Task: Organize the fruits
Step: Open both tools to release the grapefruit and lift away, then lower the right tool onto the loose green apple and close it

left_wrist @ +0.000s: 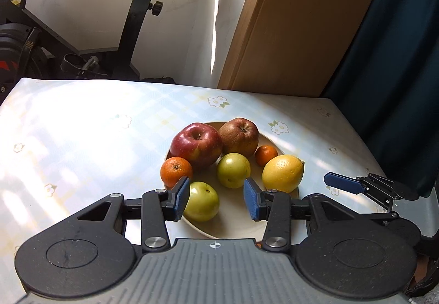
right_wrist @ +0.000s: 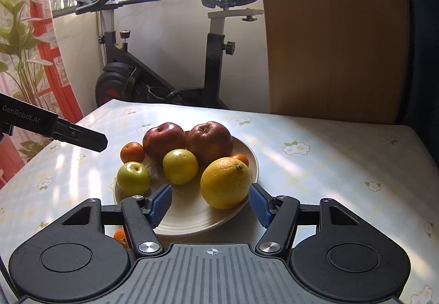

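On the flowered table [right_wrist: 329, 167], one cream plate [right_wrist: 192, 221] holds two red apples [right_wrist: 210, 141], a lemon [right_wrist: 225, 182], green fruits, small oranges. We hold left gripper [left_wrist: 216, 198] and right gripper [right_wrist: 210, 204] unclenched, empty. Risk, we judge: nudging the crowded pile could roll the rim-side orange [left_wrist: 175, 171] off.

A cream plate [left_wrist: 275, 146] is sitting on the flowered worktop [left_wrist: 82, 123], carrying two red apples, two green apples, two tangerines and a lemon [left_wrist: 282, 173]. The left claw [left_wrist: 216, 198] is hovering over the plate's near rim with jaws apart, gripping nothing. The right claw [left_wrist: 344, 184] is reaching in just beyond the plate's right edge.
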Tool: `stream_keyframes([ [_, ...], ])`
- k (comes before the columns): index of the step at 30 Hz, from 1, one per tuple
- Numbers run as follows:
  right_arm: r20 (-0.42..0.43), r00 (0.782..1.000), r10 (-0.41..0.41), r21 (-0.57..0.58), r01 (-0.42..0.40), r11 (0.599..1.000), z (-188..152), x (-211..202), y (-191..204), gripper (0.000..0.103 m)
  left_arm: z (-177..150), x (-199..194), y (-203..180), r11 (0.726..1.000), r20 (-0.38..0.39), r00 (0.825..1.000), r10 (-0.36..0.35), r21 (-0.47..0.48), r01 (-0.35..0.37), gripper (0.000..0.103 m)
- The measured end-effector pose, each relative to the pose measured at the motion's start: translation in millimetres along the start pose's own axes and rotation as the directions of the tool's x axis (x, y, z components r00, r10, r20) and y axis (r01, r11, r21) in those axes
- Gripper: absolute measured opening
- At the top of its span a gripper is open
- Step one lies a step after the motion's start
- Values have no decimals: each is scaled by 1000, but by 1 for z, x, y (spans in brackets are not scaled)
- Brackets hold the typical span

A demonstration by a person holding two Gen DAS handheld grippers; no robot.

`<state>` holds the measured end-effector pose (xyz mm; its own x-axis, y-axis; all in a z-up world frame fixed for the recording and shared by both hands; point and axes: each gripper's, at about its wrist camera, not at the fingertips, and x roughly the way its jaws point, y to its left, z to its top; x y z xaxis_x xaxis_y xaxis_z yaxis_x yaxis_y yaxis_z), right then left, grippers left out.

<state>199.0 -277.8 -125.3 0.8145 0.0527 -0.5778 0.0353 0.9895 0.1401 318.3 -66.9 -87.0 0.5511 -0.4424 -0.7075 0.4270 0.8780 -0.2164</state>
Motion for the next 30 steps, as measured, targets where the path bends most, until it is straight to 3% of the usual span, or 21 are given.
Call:
stream_keyframes([
  [10, -46, 998, -38, 39, 39, 998, -37, -22, 20, 56, -32, -13, -4, 999, -24, 999, 30, -14, -31, 46],
  [19, -103, 994, 27, 51, -22, 998, -66, -43, 43, 56, -71, -18, -7, 998, -51, 998, 45, -33, -47, 46],
  [30, -145, 986, 77, -46, -85, 995, -69, -43, 73, 55, -79, -20, -1, 995, -42, 996, 80, -63, -82, 47],
])
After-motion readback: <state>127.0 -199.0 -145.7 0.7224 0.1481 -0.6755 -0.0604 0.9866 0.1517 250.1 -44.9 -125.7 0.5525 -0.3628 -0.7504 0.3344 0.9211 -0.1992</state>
